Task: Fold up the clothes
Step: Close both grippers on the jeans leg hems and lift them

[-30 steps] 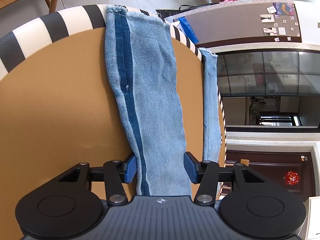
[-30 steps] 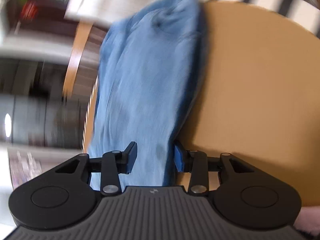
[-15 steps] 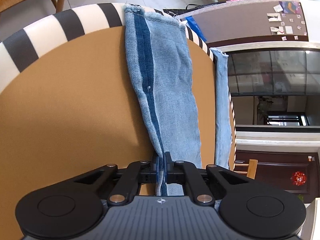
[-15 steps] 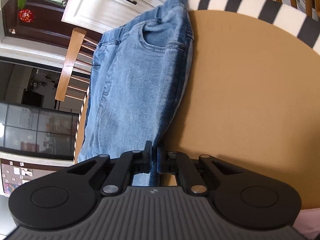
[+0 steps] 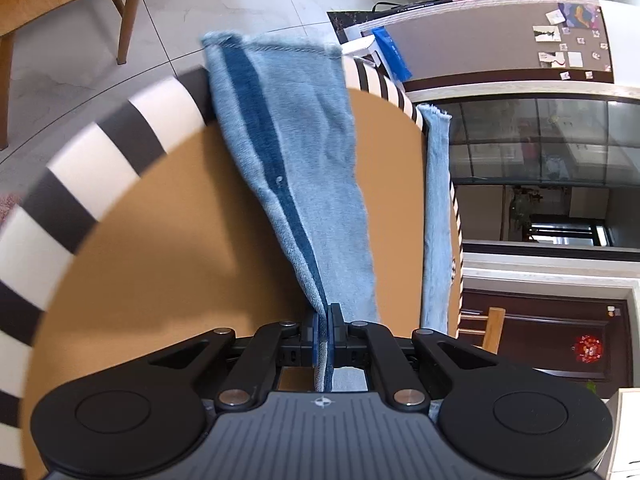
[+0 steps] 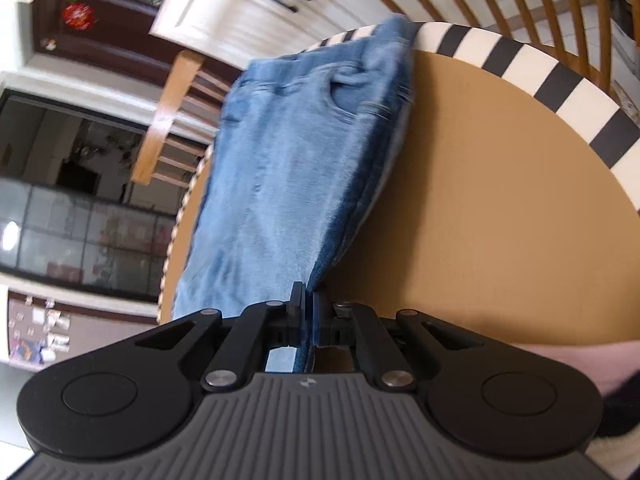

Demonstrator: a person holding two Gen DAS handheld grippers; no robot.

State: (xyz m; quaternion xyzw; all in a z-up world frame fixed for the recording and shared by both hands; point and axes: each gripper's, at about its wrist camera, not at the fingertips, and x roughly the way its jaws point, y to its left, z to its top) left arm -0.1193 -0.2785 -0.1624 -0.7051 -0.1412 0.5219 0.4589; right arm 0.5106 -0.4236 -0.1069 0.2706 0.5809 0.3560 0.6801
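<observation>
Both grippers have the jeans pinched. The left gripper has its fingers clamped together on the edge of a leg, right by the dark side seam; from the fingers that leg runs forward and up, its hem lifted over the striped rim of the tabletop. The other leg lies to the right of the fingers along the tabletop's edge. The right gripper has its fingers clamped on the jeans near the waist end; the cloth stretches ahead and left of the fingers, pocket and waistband at the far rim. A wooden chair stands beyond.
</observation>
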